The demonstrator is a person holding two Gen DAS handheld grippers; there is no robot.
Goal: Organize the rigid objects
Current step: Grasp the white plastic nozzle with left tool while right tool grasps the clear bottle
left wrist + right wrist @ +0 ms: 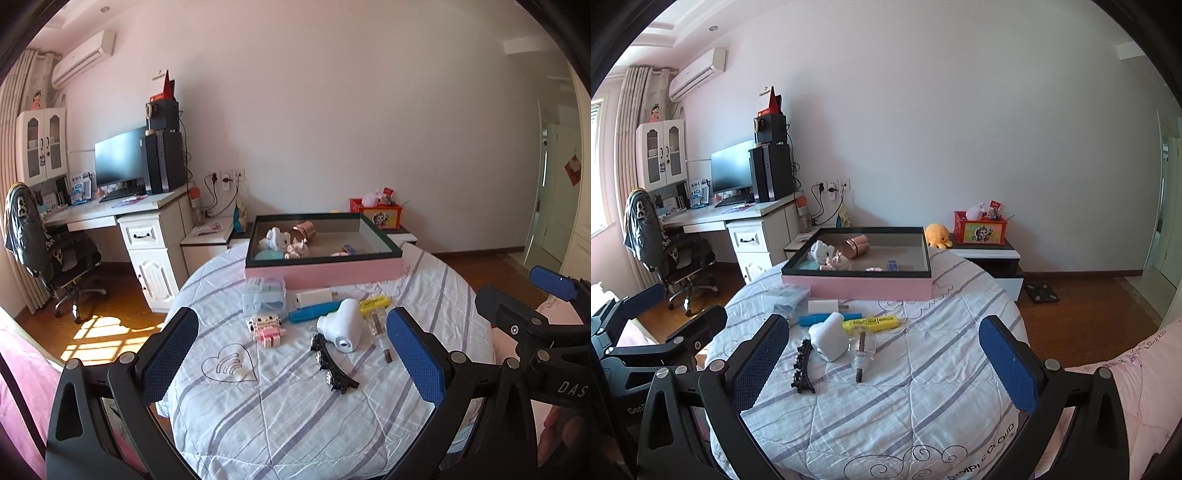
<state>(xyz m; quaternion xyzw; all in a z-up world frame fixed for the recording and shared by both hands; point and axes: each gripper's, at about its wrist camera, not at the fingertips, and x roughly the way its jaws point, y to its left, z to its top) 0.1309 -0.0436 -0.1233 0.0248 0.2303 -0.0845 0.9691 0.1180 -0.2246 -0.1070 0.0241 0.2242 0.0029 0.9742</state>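
Hovering wide open and empty, left gripper (291, 354) and right gripper (882, 358); judging glass vial (862, 349) mid-table light, slippery, fragile, gripping its body.

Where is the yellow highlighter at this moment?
The yellow highlighter lies on the striped cloth, in front of the pink tray, just behind the clear bottle and right of the white device.

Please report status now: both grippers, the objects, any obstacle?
Left gripper open, empty. Right gripper open, empty. Loose items, hair clip nearest, still outside pink tray. Path clear.
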